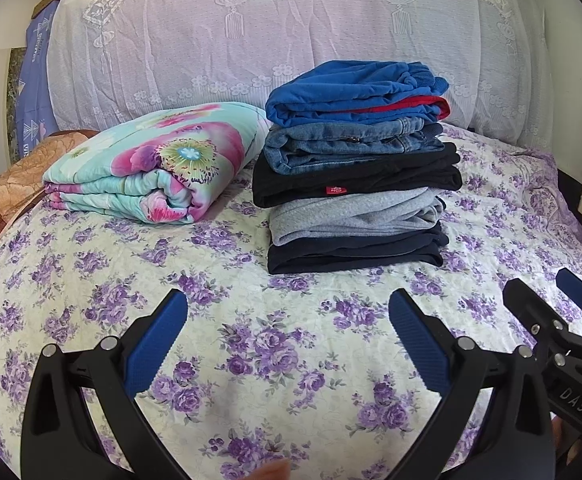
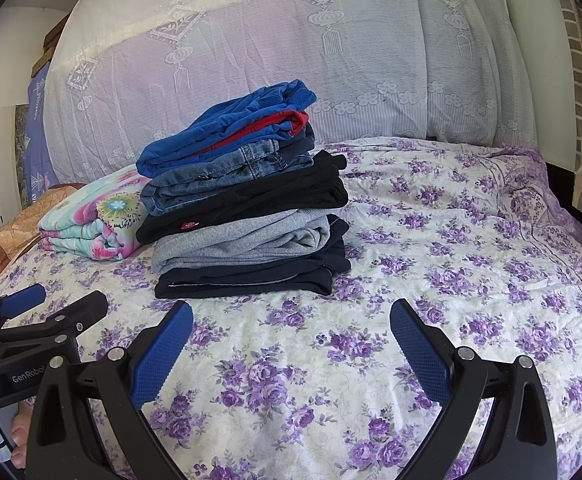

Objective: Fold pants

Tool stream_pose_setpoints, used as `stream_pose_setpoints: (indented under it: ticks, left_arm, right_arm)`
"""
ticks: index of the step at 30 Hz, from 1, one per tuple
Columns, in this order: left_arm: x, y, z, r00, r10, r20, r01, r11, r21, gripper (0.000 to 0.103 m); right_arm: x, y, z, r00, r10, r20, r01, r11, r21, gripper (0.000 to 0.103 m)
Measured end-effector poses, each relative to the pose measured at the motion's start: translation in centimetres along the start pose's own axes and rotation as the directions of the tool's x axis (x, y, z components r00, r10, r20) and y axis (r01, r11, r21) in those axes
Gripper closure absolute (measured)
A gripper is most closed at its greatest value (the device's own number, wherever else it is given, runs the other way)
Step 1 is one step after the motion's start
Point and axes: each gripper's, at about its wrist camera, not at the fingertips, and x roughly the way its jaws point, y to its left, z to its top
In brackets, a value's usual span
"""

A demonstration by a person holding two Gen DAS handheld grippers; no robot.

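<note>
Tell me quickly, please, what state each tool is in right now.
Left tool: open, holding nothing, above the floral bedsheet.
Right tool: open, holding nothing, in front of the stack of folded pants.

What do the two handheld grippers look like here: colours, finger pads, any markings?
Both the left gripper and the right gripper have black plastic frames with silver rivets and ribbed blue pads on the fingers. One body reads "DAS", the other "GenRobot". No sleeves or cables are visible.
</note>
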Motion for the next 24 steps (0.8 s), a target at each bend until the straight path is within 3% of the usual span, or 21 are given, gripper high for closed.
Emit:
stream_pose_setpoints:
  ticks: [4, 12, 24]
  left_arm:
    - [-0.6, -0.3, -0.2, 0.999, 0.020, 0.035, -0.021, 0.999, 0.025, 0.004]
    - [-0.3, 0.9, 0.4, 0.999, 0.034, 0.009, -0.033, 0.999, -0.026, 0.005]
    - [0.1, 0.9, 0.3, 1.000, 0.019, -0.013, -0.020, 0.999, -0.026, 0.004]
  right_arm:
    - [0.0, 0.0, 0.0, 1.000, 0.001, 0.000, -0.001, 1.000, 0.001, 0.004]
    - [0.0, -0.1, 0.0, 1.000, 0.001, -0.001, -0.001, 1.000, -0.001, 0.004]
    - [0.0, 0.0, 0.0, 1.000, 0.002, -0.001, -0.002, 1.000, -0.002, 0.004]
